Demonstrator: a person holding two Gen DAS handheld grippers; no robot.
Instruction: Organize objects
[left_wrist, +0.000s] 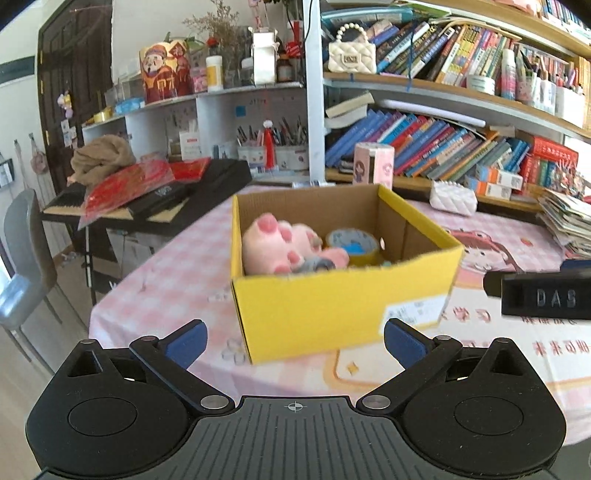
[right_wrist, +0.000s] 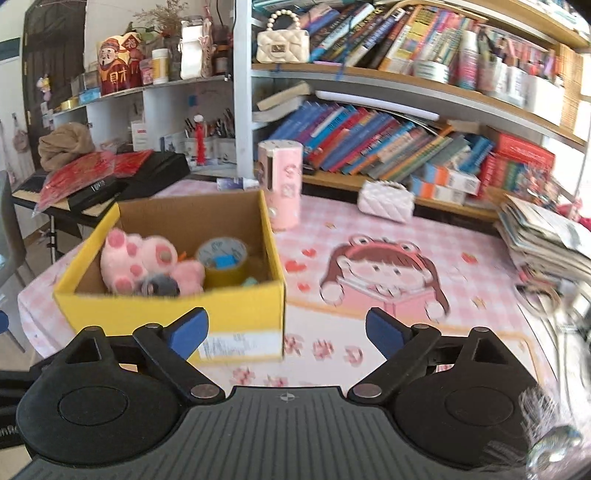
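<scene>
A yellow cardboard box (left_wrist: 332, 310) stands on the pink checked table. It holds a pink plush paw toy (left_wrist: 280, 243), a roll of tape (left_wrist: 352, 242) and a small grey item (left_wrist: 314, 265). My left gripper (left_wrist: 295, 341) is open and empty, just in front of the box. In the right wrist view the box (right_wrist: 236, 314) sits at the left with the plush (right_wrist: 136, 258) and tape (right_wrist: 223, 258) inside. My right gripper (right_wrist: 286, 332) is open and empty, near the box's right front corner.
A pink cylinder container (right_wrist: 282, 184) and a white quilted purse (right_wrist: 386, 201) stand behind the box. A stack of papers (right_wrist: 546, 240) lies at the right. Bookshelves run along the back. A keyboard (left_wrist: 147, 199) with red packets is at the left. The other gripper's black body (left_wrist: 543, 297) shows at the right.
</scene>
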